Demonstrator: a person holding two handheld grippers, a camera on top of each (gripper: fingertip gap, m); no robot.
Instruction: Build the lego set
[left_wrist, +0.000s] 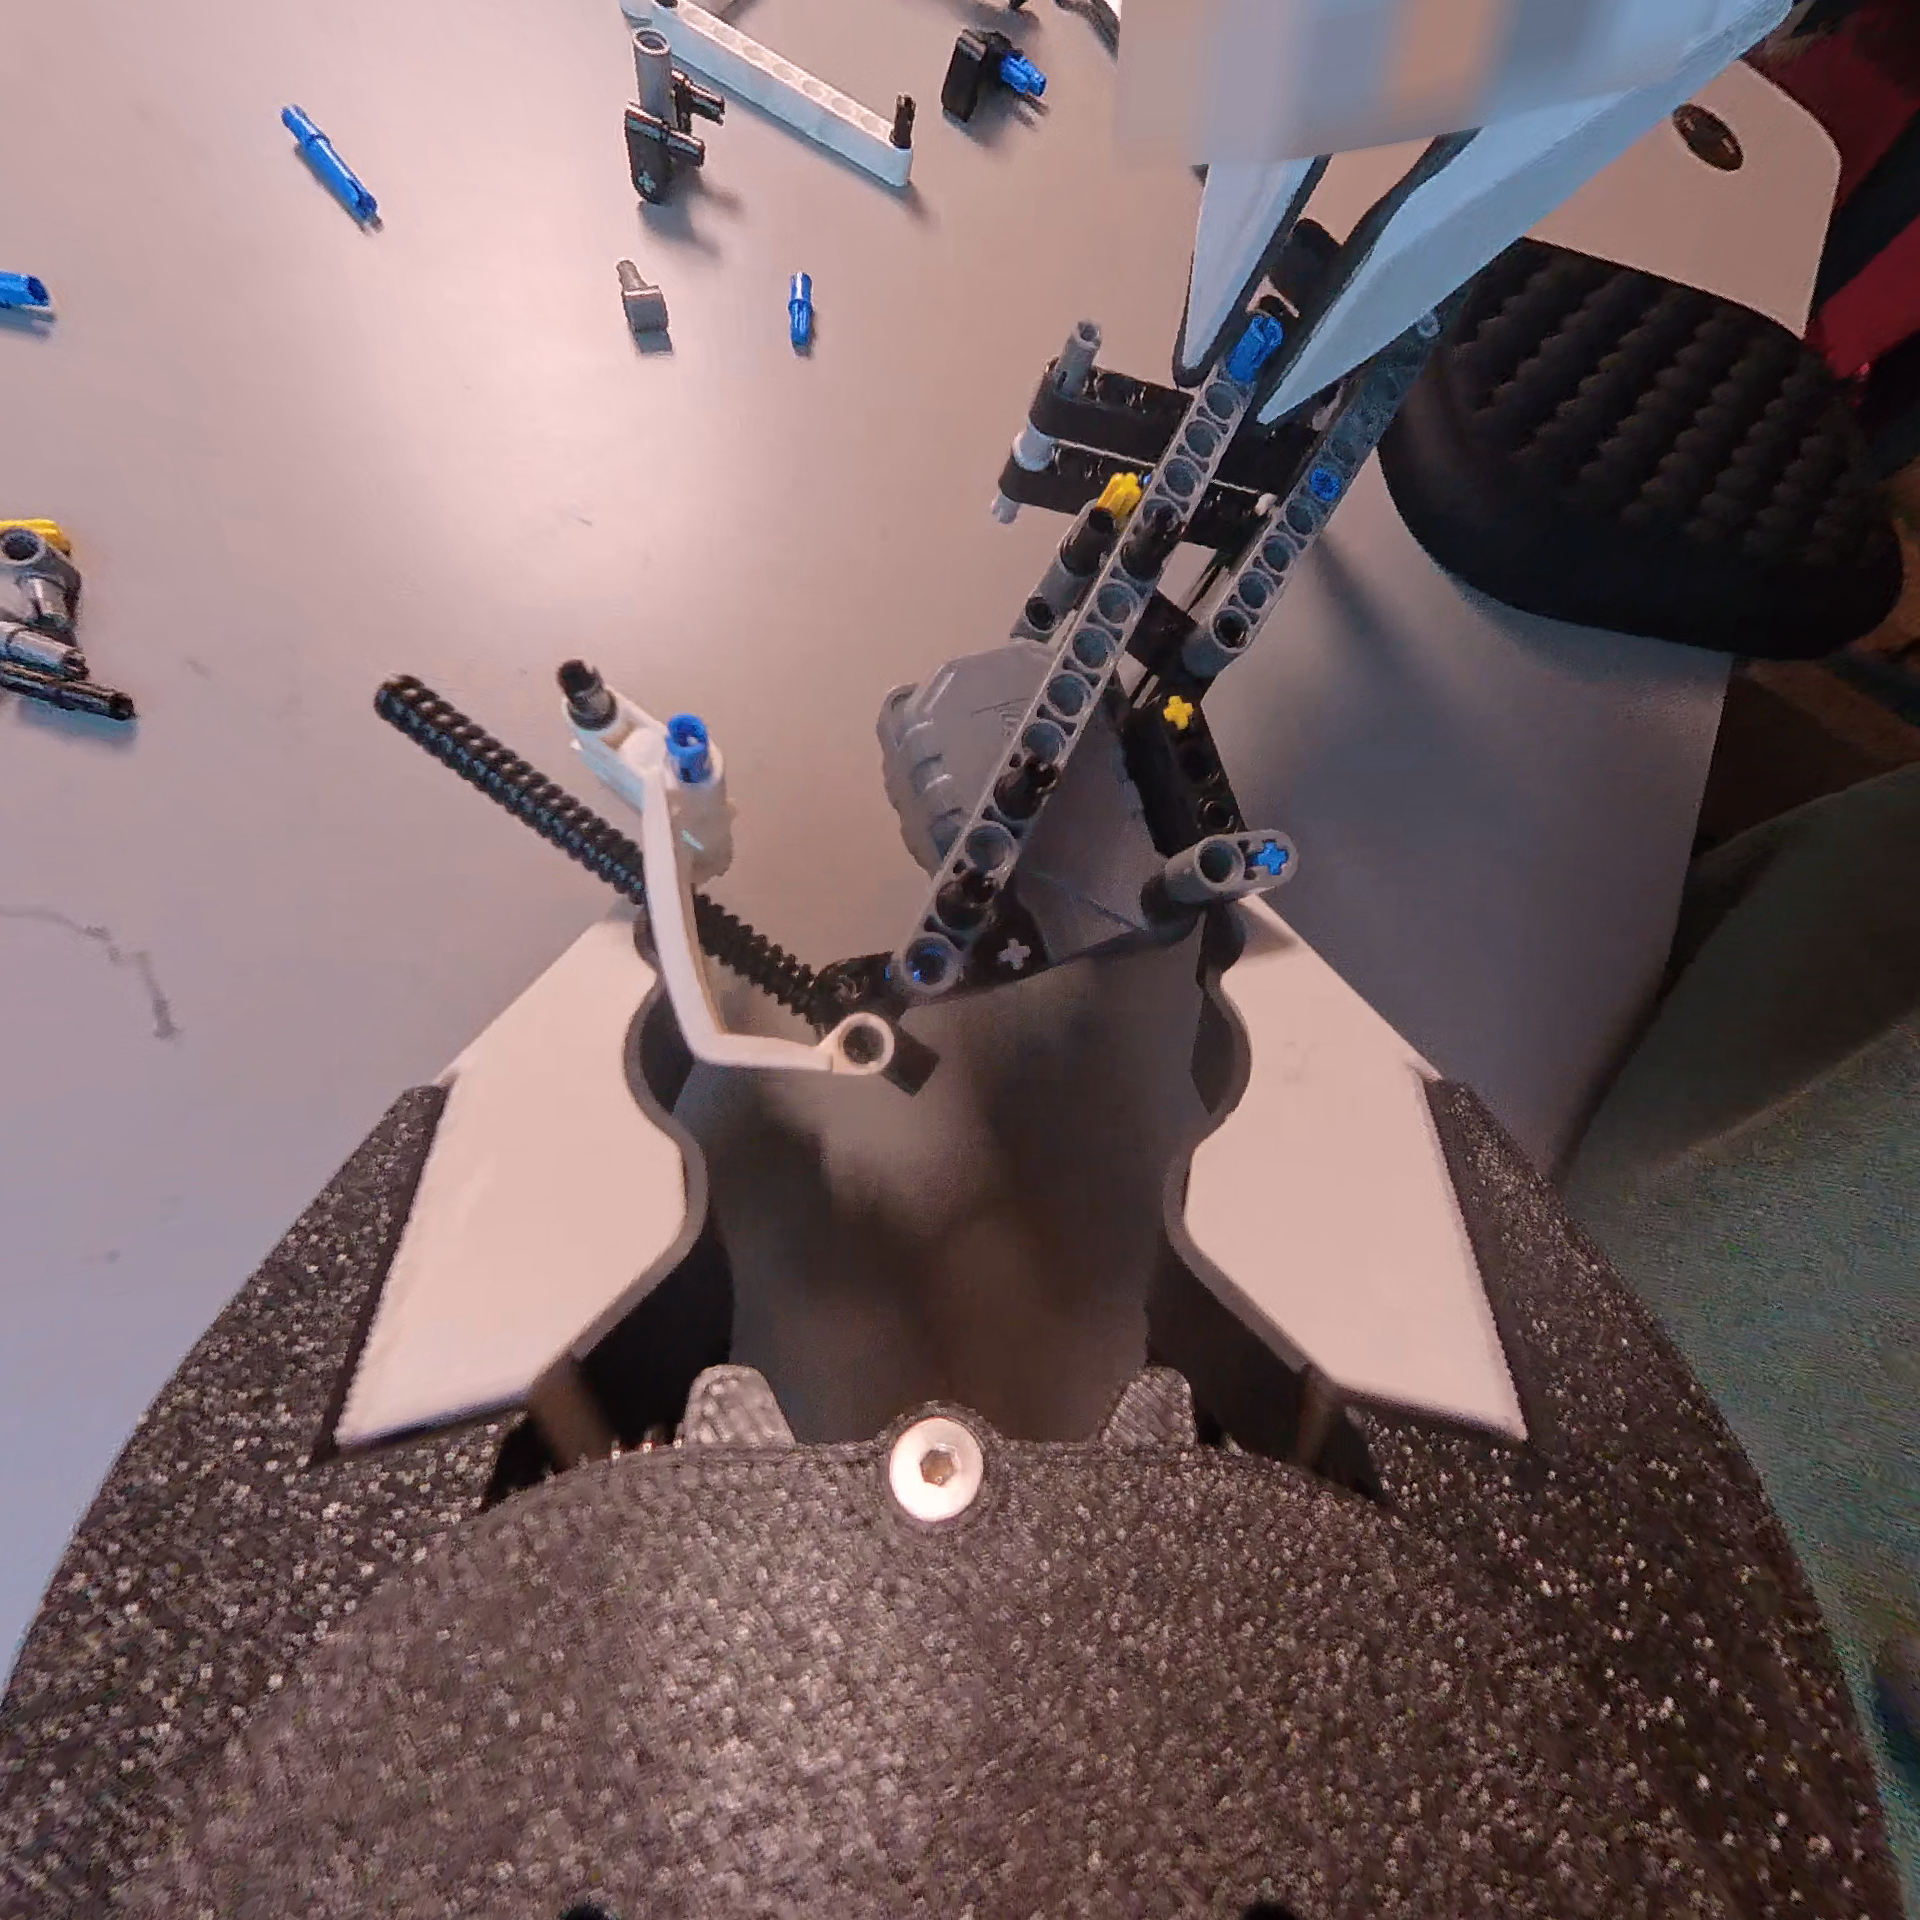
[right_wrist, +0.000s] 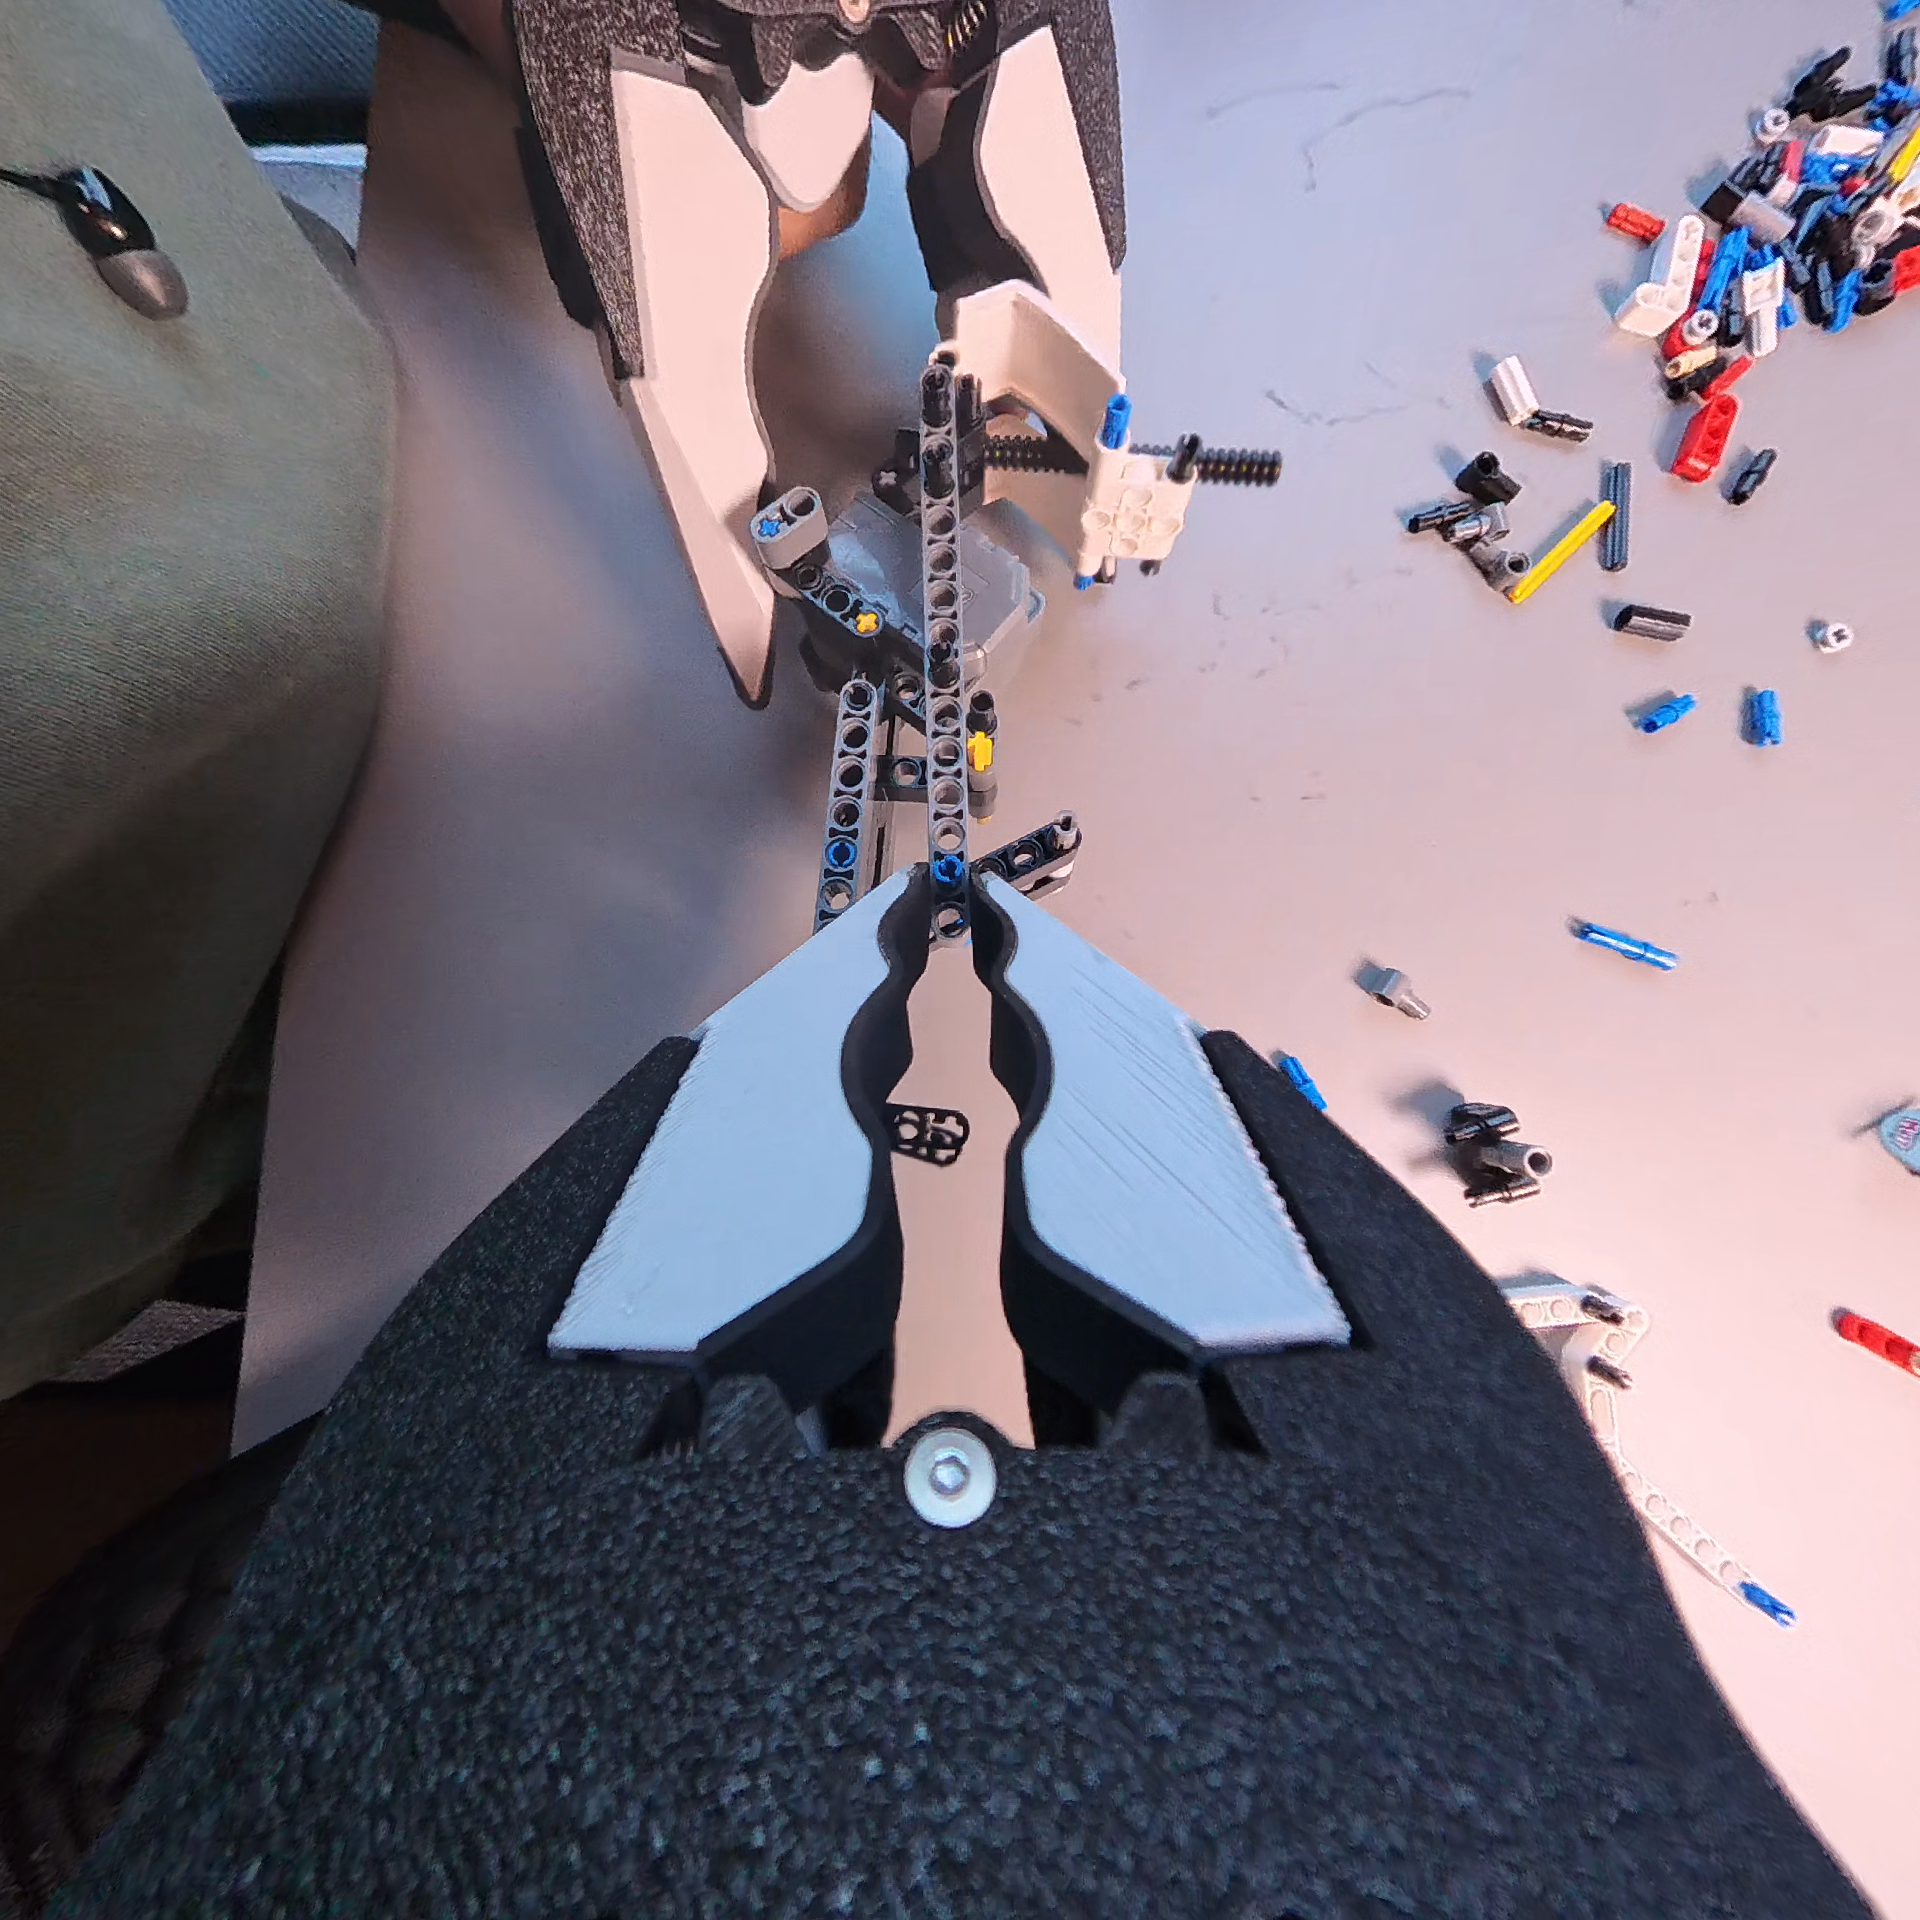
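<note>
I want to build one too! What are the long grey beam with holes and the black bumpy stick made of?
The long grey beam looks like hard, smooth plastic: crisp moulded holes with a slight sheen. The black bumpy stick has tight ridges along it like a spring or ribbed hose; probably plastic or rubber, but the views cannot settle which.

No writing can be read anywhere from where I stand. The grey motor block (left_wrist: 956, 748) in the middle of the left wrist frame bears a faint embossed mark on its face, too blurred to tell. At the far right edge of the right wrist frame a small round sticker (right_wrist: 1903, 1135) lies on the table (right_wrist: 1351, 727) with some printing on it, cut off and too small to make out.
</note>
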